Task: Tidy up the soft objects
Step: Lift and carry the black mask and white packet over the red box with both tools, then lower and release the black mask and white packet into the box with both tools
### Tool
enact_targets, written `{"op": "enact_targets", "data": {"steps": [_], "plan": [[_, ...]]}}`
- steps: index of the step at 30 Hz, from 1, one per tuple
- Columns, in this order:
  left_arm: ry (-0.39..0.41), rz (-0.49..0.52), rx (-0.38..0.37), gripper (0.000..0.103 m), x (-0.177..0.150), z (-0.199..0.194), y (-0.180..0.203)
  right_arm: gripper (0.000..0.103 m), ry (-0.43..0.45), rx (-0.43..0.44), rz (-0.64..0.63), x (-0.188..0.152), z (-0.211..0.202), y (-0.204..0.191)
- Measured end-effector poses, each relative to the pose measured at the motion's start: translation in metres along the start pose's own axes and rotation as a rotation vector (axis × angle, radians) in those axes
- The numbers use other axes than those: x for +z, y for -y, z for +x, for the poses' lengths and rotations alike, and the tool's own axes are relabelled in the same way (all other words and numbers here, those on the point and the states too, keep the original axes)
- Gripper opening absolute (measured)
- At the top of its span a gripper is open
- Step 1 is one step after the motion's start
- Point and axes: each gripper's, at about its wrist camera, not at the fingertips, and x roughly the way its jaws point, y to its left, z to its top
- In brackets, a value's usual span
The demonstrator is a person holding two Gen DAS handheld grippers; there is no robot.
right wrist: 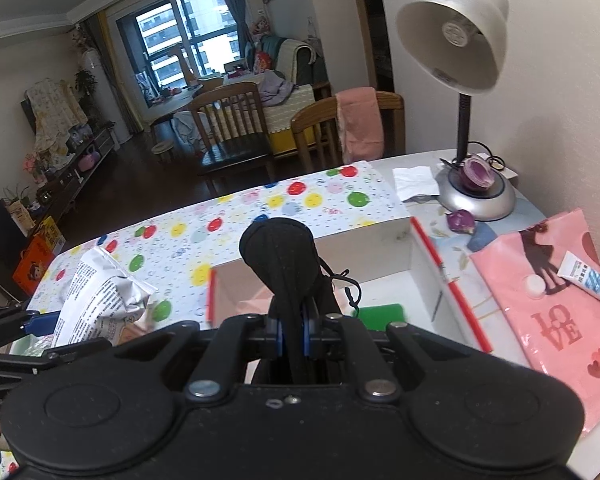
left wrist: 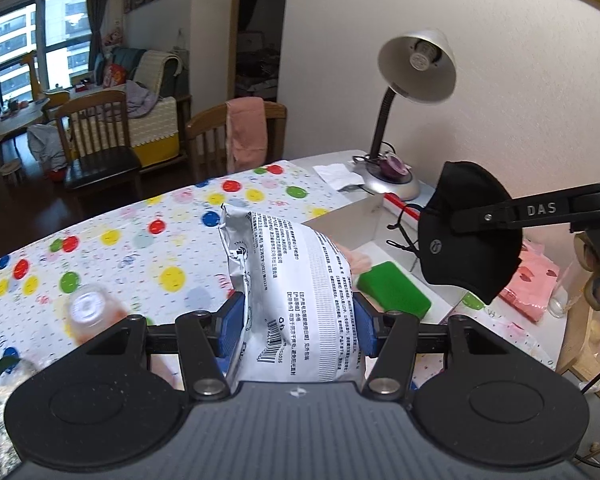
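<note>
- My left tool (left wrist: 300, 320) is pinching a soft silver-white printed packet (left wrist: 288, 292) between its blue pads, the jaws held about half apart by the packet's bulk; I am carrying it clear of the counter (left wrist: 140, 240), near the white box (left wrist: 374, 220)
- My right tool (right wrist: 291, 334) is squeezing nearly closed on a black face mask (right wrist: 278, 264), which is standing up out of the jaws with its ear loops dangling over the box's open top
- The white box with red-edged flaps (right wrist: 420, 264) is sitting toward the counter's far right part, short of the desk lamp (right wrist: 468, 120), and is already holding a green sponge-like block (right wrist: 380, 314) and something pale pink beside it, so I judge some sorting is already done
- Both of my loads are looking ready to drop in, though neither is inside yet
- Still waiting outside the box: a pink "LOVE" pouch (right wrist: 548, 320) along the counter's right edge with a small white tube (right wrist: 590, 276) lying on it, and a blurred bottle (left wrist: 86, 312) near the left front, which may not count as soft
- I am judging the job to be roughly midway
</note>
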Motion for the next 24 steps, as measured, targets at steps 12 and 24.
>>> {"op": "enact_targets", "data": {"steps": [12, 24], "plan": [[-0.097, 0.040, -0.036, 0.056, 0.018, 0.065, 0.049, 0.007, -0.043, -0.057, 0.031, 0.014, 0.042, 0.060], [-0.208, 0.040, -0.027, 0.056, 0.020, 0.131, 0.067, 0.010, -0.162, -0.094, -0.014, 0.002, 0.103, 0.083]]}}
